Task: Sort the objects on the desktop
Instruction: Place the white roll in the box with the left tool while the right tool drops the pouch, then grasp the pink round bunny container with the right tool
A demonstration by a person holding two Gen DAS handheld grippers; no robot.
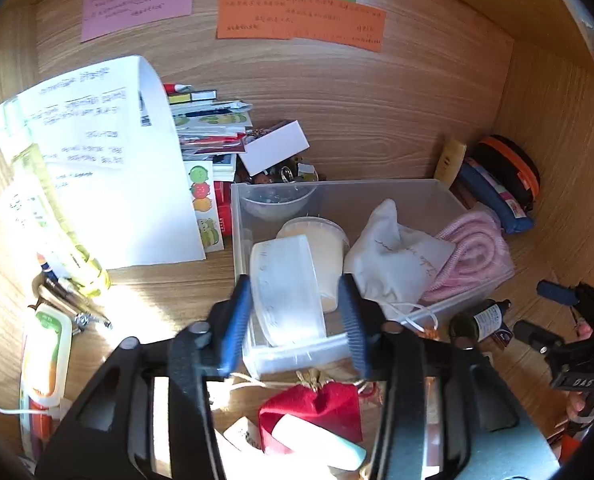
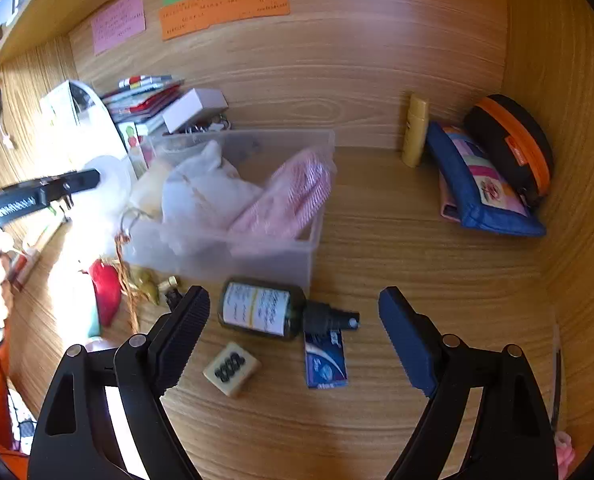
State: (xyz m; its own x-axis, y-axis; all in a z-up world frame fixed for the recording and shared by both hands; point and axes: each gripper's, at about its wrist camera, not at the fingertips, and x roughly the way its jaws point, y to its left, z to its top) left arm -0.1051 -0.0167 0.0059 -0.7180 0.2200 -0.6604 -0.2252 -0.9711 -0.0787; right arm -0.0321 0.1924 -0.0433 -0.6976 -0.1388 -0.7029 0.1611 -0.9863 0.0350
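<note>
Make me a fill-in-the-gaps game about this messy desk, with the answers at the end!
1. The pink rope lies inside the clear plastic ____.
2. The dark spray bottle on the desk is lying on its ____.
3. The paper note furthest left on the back wall is ____.
4. The right gripper has its jaws wide ____.

Answers: bin; side; pink; open
</note>
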